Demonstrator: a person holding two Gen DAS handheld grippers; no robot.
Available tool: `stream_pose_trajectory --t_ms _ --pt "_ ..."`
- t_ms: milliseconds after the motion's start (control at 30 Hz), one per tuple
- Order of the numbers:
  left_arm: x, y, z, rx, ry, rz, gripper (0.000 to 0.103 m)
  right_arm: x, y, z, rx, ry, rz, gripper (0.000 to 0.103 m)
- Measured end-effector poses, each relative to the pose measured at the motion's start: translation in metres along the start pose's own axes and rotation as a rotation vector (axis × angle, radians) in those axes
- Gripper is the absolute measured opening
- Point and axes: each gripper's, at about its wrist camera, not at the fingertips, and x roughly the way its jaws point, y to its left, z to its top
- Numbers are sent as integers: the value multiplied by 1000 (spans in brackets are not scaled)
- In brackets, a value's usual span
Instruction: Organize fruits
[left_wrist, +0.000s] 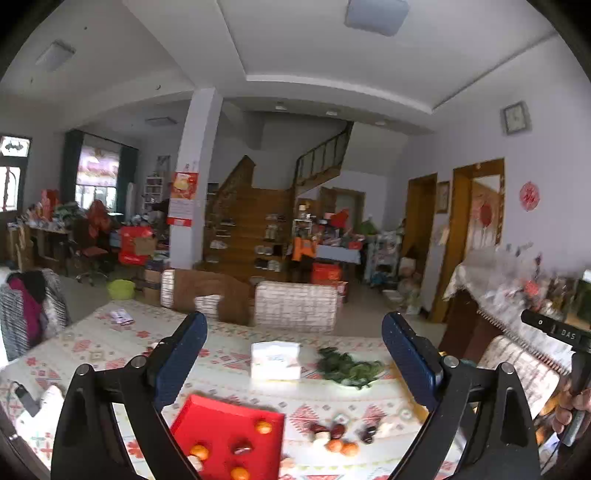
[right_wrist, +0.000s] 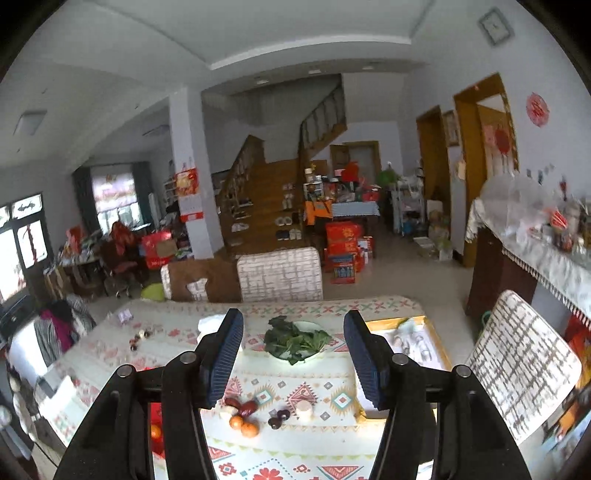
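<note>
From the left wrist, the left gripper (left_wrist: 294, 330) gapes wide and empty above a red tray (left_wrist: 221, 432) holding small oranges (left_wrist: 263, 427). From the right wrist, the right gripper (right_wrist: 293, 328) stands parted, gripping nothing, over loose fruits (right_wrist: 248, 428) on the patterned tablecloth (right_wrist: 288, 454).

Patterned table (right_wrist: 332, 306): red tray (left_wrist: 221, 417), greens (right_wrist: 295, 341).

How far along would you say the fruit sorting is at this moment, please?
Partly done: the red tray already holds a few oranges and dates. Nothing is in hand; the left hand-held gripper and right hand-held gripper are open and empty. Loose fruit is left on the tablecloth.
</note>
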Motion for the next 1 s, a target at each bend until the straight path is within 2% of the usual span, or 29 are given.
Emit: stream_pose_trajectory --t_ms 100,233,300,467,533,567,633,700,767,833,933,1000 --pt "-8 1 19 -19 -14 -38 96 -21 -20 17 41 -10 -28 62" --pt "-24 -1 55 -64 6 -125 96 -66 -51 56 75 -41 -138 62" --pt "-38 -5 80 -65 -2 -133 96 -92 -68 81 100 -53 -192 62" --pt "-78 -22 156 8 -57 -62 96 -165 -95 148 110 -119 -332 62" --pt "-90 -29 183 44 -73 -16 97 -185 -96 174 80 -125 -370 72" --pt "-96 -33 193 61 -91 17 102 -191 -95 180 68 -128 -388 73" --pt "-97 -42 205 111 -104 47 103 -190 -90 188 27 -112 -424 79" --pt "-90 -47 200 142 -110 56 103 -179 -83 180 -8 -84 -434 81" --pt "-72 -48 180 147 -88 -2 103 -157 -79 154 -25 -54 -387 83" --pt "-48 -49 149 148 -38 -38 103 -116 -75 116 -24 24 -316 85" --pt "3 -48 79 151 51 -107 103 -49 -69 47 -19 154 -188 85" --pt "40 -46 16 150 86 -116 103 -11 -62 3 -19 220 -111 85"
